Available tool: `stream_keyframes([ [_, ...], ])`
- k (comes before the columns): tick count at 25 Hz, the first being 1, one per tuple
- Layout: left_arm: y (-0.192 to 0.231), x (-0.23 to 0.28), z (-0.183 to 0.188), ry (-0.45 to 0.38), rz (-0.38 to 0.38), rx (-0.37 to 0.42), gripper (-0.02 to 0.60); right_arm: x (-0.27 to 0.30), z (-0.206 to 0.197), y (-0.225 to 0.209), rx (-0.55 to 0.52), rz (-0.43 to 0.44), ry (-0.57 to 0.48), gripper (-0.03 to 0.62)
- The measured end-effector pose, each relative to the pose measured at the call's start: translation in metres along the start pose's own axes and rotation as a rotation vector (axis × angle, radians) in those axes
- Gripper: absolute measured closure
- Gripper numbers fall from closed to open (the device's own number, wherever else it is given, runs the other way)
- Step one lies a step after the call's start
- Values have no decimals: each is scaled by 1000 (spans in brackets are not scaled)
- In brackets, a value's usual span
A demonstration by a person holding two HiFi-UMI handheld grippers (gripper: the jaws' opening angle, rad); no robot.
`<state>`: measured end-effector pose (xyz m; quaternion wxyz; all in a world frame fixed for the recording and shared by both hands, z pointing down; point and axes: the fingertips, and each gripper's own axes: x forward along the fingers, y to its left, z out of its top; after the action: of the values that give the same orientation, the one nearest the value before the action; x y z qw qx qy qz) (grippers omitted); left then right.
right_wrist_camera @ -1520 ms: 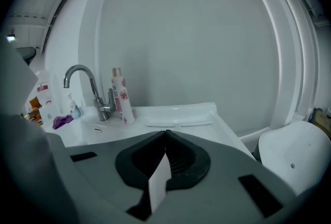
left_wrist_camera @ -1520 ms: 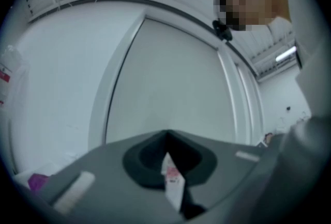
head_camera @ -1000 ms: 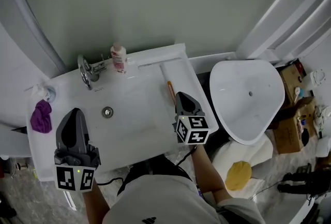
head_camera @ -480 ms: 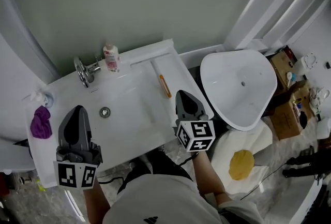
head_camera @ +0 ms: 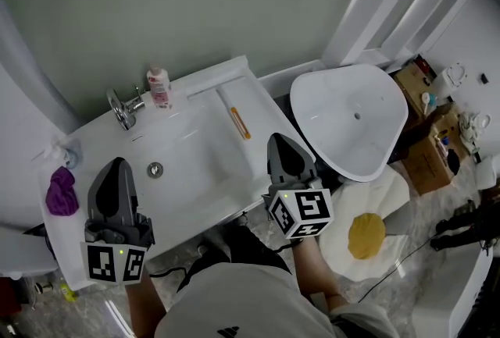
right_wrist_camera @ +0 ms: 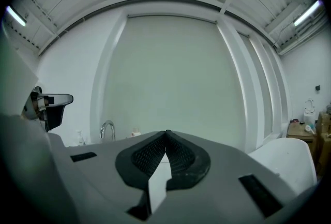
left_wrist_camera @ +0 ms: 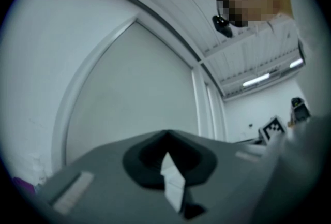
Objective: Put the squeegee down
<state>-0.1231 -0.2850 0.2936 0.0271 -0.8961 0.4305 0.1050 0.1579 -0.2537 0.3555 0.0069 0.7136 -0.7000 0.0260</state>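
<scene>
Lying at the far left of the washbasin (head_camera: 199, 153) counter is a purple cloth (head_camera: 61, 192), with a small pump bottle just behind it. The left gripper (head_camera: 117, 166) hovers over the basin's front left part, its jaws pressed together with nothing between them. Behind it stand the chrome faucet (head_camera: 123, 106) and a pink-labelled bottle (head_camera: 158, 87), and the drain (head_camera: 155, 169) sits in the bowl between them and the gripper.

The squeegee (head_camera: 239, 123), marked by its orange strip, lies flat on the raised right ledge of the washbasin, apart from both grippers, so the task looks done. The right gripper (head_camera: 283, 143) hangs just off the basin's front right corner, jaws likewise clenched on nothing. A white toilet bowl (head_camera: 351, 122) stands to the right, with an egg-shaped mat (head_camera: 366, 235) on the floor in front of it.

The main risk is the squeegee's perch: the ledge is narrow and borders the sloping bowl, so a knock from the right gripper could send it sliding into the basin or off toward the toilet. A wet ledge could let it creep on its own.
</scene>
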Motion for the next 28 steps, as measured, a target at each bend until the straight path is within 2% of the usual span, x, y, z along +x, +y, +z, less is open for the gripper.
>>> stream_keyframes([
  [17,-9,-20,10,-27,-58,-7,574,-49,33,21,-9,-29,-95,592],
  [28,-3,-28,11,-38,-54,-20,574,-57,40,31,-1,-25,-112,592],
])
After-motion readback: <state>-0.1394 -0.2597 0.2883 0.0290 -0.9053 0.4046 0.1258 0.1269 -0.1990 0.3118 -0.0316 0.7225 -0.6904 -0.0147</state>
